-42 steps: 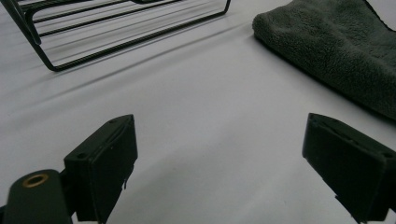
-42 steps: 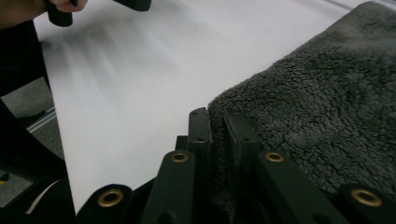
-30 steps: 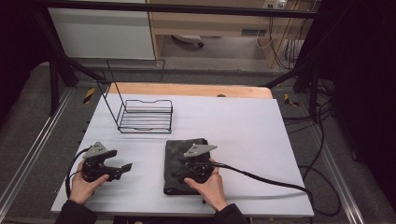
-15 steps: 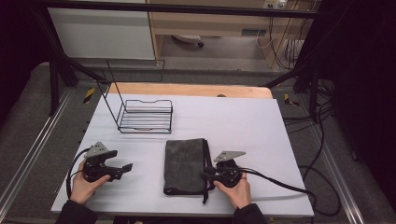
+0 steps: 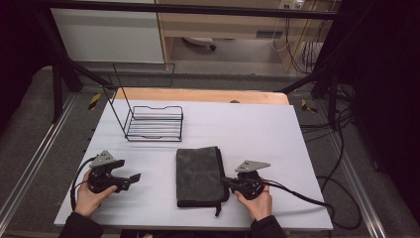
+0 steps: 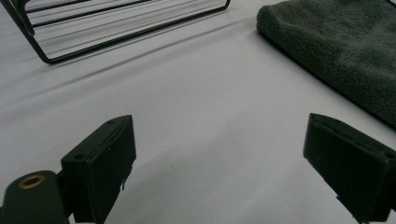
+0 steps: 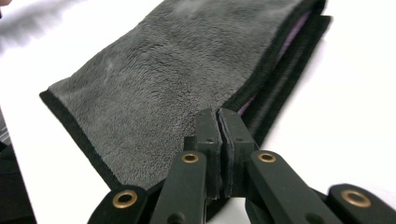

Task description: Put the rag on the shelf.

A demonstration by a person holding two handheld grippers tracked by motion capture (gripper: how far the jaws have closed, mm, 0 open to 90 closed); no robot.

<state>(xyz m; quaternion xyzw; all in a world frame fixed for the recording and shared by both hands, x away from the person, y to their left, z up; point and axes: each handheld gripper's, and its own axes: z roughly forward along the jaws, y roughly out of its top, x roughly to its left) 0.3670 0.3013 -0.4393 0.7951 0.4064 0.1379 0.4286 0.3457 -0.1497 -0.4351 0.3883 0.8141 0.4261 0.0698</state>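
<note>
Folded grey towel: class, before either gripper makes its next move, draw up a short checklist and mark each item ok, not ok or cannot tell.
1. Folded grey towel lies flat on the table: ok.
2. Right gripper jaws closed at the towel's edge: ok.
3. Cloth actually pinched between those jaws: cannot tell.
4. Left gripper jaws wide open over bare table: ok.
5. Wire rack stands apart from the towel: ok.
6. Right gripper's cable trails away from the towel: ok.

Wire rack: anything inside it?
Nothing visible inside the wire rack; the white table shows through its bars. The folded grey towel lies apart, nearer the person.
</note>
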